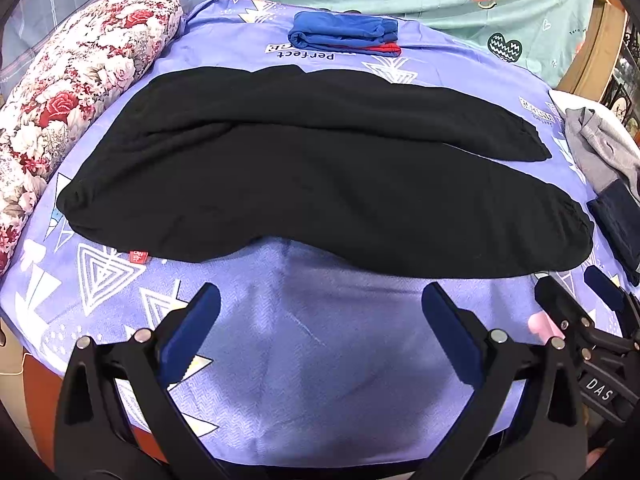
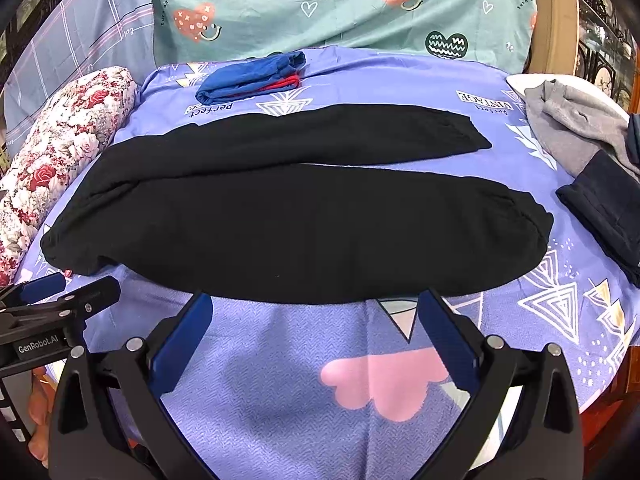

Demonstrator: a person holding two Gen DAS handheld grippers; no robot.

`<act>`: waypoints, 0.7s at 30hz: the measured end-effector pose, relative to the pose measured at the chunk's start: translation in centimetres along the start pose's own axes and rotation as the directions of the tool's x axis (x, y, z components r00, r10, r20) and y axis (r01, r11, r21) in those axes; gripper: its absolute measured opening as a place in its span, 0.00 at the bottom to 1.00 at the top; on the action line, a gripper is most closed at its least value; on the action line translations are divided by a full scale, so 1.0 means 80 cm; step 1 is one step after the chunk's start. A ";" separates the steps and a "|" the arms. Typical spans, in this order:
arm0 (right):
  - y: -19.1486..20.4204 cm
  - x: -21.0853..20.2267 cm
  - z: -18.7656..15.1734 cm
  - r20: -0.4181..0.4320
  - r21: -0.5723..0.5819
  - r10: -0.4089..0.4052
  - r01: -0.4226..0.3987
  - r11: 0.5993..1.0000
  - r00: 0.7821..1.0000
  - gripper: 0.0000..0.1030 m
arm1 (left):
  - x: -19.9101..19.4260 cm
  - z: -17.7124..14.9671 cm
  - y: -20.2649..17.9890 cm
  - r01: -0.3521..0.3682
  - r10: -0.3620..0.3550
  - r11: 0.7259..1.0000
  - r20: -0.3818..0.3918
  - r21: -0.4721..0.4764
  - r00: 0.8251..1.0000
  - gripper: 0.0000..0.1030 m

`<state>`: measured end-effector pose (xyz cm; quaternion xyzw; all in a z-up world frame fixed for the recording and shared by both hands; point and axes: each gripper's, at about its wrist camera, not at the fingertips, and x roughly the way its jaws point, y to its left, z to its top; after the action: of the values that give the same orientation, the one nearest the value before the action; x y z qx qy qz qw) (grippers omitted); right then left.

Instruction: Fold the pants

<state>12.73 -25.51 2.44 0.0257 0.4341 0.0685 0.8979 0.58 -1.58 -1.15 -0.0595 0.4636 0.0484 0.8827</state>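
— Black pants lie spread flat across the lilac bedsheet, legs apart, waistband toward the floral pillow.

— And the tools?

— Left tool and right tool both spread wide, empty, just short of the near leg. Likely next: pinch that leg's edge, fold it over the far one.

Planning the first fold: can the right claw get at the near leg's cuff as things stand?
Probably yes. The right claw is open just short of the black pants, and bare bedsheet lies between it and the cuff.
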 end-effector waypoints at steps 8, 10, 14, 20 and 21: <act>-0.001 0.001 0.000 -0.003 0.005 -0.001 0.001 1.000 1.000 0.99 | 0.000 -0.001 0.000 0.001 -0.001 1.000 -0.002 0.009 1.000 0.98; -0.003 0.002 0.000 -0.005 0.009 -0.004 0.004 1.000 1.000 0.99 | 0.000 -0.002 -0.001 -0.002 0.002 1.000 -0.001 0.012 1.000 0.98; -0.005 0.004 0.001 -0.008 0.014 -0.003 0.003 1.000 1.000 0.99 | 0.000 -0.001 -0.001 -0.003 0.003 1.000 0.001 0.013 1.000 0.98; -0.005 0.003 0.001 -0.009 0.011 -0.002 0.002 1.000 1.000 0.99 | 0.000 0.001 -0.001 0.000 0.000 1.000 0.000 0.016 1.000 0.98; -0.005 0.003 0.001 -0.010 0.011 -0.002 0.002 1.000 1.000 0.99 | 0.000 0.001 -0.001 0.000 0.000 1.000 0.000 0.016 1.000 0.98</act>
<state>13.00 -25.87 2.25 0.0299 0.4391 0.0654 0.8955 0.62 -1.63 -1.12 -0.0521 0.4638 0.0446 0.8833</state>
